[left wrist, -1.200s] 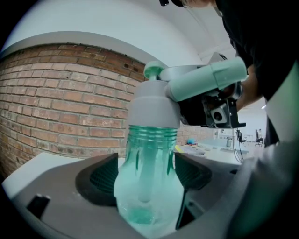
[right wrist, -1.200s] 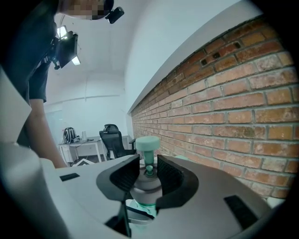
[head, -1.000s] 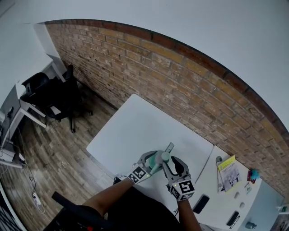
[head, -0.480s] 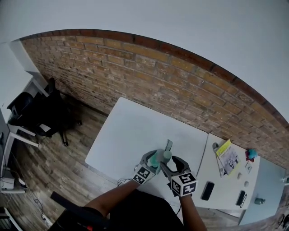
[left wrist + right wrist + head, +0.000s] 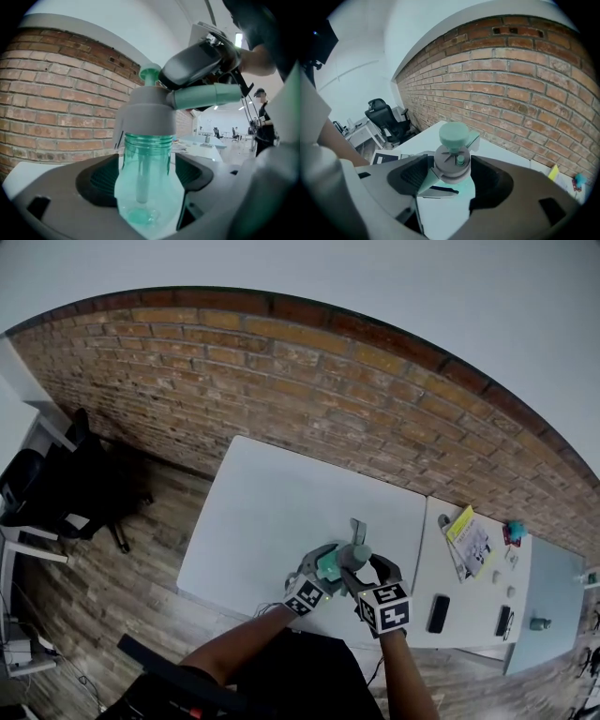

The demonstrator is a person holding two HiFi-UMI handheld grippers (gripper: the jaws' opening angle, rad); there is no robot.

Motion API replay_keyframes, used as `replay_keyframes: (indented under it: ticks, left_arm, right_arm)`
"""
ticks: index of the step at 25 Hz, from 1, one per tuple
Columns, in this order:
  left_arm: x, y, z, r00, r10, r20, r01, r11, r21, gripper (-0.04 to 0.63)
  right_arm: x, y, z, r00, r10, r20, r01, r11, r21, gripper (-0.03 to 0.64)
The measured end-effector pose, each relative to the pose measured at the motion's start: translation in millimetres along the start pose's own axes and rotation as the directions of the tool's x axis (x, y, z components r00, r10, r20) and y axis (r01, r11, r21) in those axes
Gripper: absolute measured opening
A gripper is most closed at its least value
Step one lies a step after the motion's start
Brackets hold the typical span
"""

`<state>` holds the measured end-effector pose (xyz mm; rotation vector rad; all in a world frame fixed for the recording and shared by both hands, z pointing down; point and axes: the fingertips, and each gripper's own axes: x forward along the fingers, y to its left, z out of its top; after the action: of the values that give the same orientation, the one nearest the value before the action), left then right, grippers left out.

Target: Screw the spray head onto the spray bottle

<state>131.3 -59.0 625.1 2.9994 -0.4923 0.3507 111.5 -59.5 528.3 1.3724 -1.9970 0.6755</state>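
A clear teal spray bottle (image 5: 147, 187) stands upright between the pads of my left gripper (image 5: 145, 185), which is shut on its body. A grey spray head (image 5: 147, 115) with a teal nozzle sits on the bottle's threaded neck. In the right gripper view the same spray head (image 5: 452, 164) and its teal top knob (image 5: 453, 135) lie between the jaws of my right gripper (image 5: 450, 177). Those jaws have just been opening and stand apart from the head. In the head view the left gripper (image 5: 323, 565) and right gripper (image 5: 362, 570) meet over the near edge of the white table (image 5: 281, 512).
A brick wall (image 5: 281, 381) runs behind the table. A second white table (image 5: 478, 596) at the right carries a yellow booklet (image 5: 466, 542), a dark phone (image 5: 437, 613) and small items. A black office chair (image 5: 56, 493) stands on the wood floor at the left.
My right gripper's jaws have spread wider around the spray head and the gripper has tipped downward. The left gripper keeps its hold on the bottle in the same place.
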Motion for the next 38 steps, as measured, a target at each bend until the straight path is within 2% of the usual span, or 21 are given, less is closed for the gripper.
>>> replay_keyframes:
  ticks: [7,10,14,18,22,25,29,31,33,35,38]
  left_arm:
    - [4.5,1.9,-6.8,0.997,-0.075,0.01,0.075,0.997,-0.011,0.356]
    - [3.4,2.3,-5.3,0.997,-0.075,0.026,0.075,0.997,0.002,0.354]
    - [3.6,2.8,-5.8,0.996,-0.082,0.041,0.082,0.997,0.014,0.354]
    - [3.6,2.1,-8.6,0.995,-0.085,0.051,0.083,0.996,0.032,0.353]
    - [2.2,1.2,-8.0,0.994,-0.091,0.06,0.089,0.995,0.035,0.353]
    - [2.5,1.9,-7.6,0.994,-0.09,0.063,0.088,0.995,0.037,0.353]
    - [2.7,1.3,-8.0,0.994,-0.089,0.065,0.087,0.996,0.035,0.353]
    - [1.6,1.6,-8.1,0.994,-0.09,0.067,0.088,0.996,0.034,0.353]
    - [1.8,2.5,-8.2,0.994,-0.087,0.068,0.085,0.996,0.035,0.353]
    - [1.8,2.4,-6.7,0.994,-0.084,0.069,0.083,0.996,0.028,0.353]
    - [0.4,0.5,-5.4,0.994,-0.087,0.065,0.086,0.996,0.013,0.353]
  right_arm:
    - [5.5,-1.0,2.0,0.996,-0.072,-0.045,0.07,0.997,-0.044,0.269]
    - [5.7,-0.9,1.1,0.994,-0.084,-0.066,0.079,0.994,-0.075,0.268]
    - [6.9,-1.4,1.5,0.994,-0.066,-0.086,0.054,0.989,-0.141,0.268]
    - [7.3,-2.7,0.5,0.994,-0.005,-0.112,-0.018,0.979,-0.202,0.268]
    - [8.1,-1.4,-1.1,0.985,0.071,-0.159,-0.118,0.943,-0.311,0.267]
    - [9.0,-2.0,0.0,0.974,0.144,-0.177,-0.2,0.913,-0.355,0.267]
    - [10.1,-1.0,-2.1,0.952,0.245,-0.185,-0.304,0.838,-0.453,0.265]
    - [11.5,0.1,-3.7,0.937,0.296,-0.184,-0.348,0.807,-0.476,0.262]
    - [12.7,0.1,-3.2,0.925,0.334,-0.182,-0.38,0.797,-0.47,0.262]
    - [13.0,-0.1,-4.5,0.918,0.344,-0.196,-0.396,0.785,-0.477,0.263]
    - [9.0,-0.2,-9.6,0.918,0.305,-0.252,-0.394,0.774,-0.496,0.264]
